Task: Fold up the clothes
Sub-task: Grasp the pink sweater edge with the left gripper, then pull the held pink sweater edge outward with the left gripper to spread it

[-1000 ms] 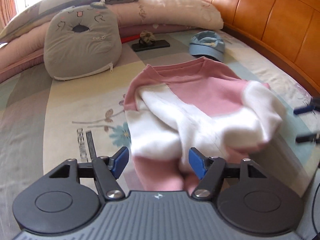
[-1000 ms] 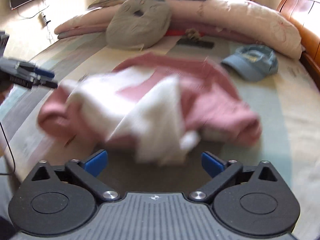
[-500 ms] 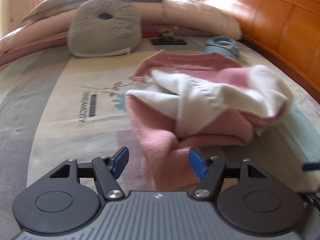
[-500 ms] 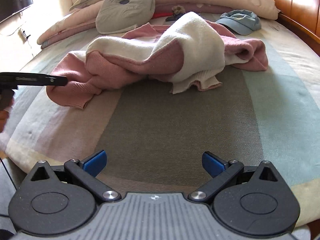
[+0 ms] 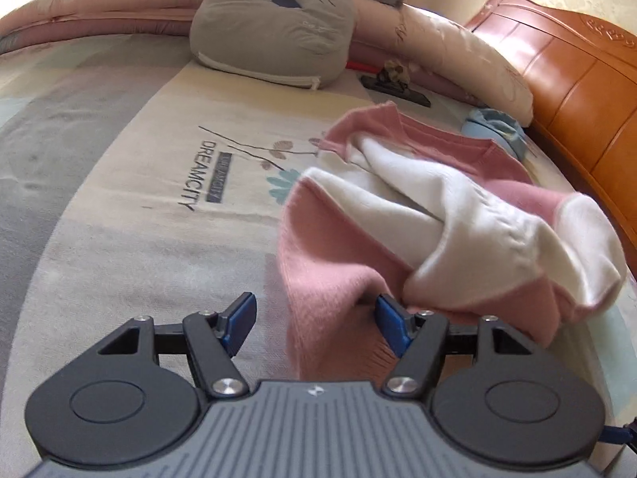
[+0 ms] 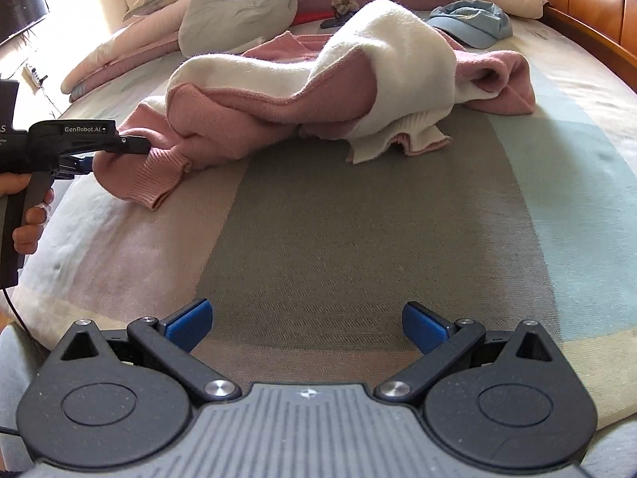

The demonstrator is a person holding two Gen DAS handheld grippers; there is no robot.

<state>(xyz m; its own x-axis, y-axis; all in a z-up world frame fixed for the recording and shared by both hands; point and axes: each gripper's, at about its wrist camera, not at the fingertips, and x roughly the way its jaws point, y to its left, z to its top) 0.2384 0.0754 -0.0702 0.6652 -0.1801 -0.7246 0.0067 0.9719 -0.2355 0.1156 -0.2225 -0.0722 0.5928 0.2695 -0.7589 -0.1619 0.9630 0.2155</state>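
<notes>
A pink and white sweater (image 5: 438,219) lies crumpled in a heap on the bed, its white part draped over the pink. My left gripper (image 5: 314,320) is open and low over the bed, with the sweater's pink ribbed end lying between its blue pads (image 5: 392,324). From the right wrist view the sweater (image 6: 318,79) fills the middle distance, and the left gripper (image 6: 115,155), held by a hand, reaches the pink cuff at the left. My right gripper (image 6: 306,324) is open over bare grey bedspread, well short of the sweater, with nothing between its fingers.
A grey cat-face cushion (image 5: 274,24) and long pillows (image 5: 450,55) line the head of the bed. A blue cap (image 6: 469,20) lies behind the sweater near the wooden headboard (image 5: 577,91). A dark flat object (image 5: 394,87) sits by the pillows.
The sweater has settled into a still heap. My right gripper has drawn back from it toward the bed's near edge. My left gripper has dropped low, with the pink end between its fingers.
</notes>
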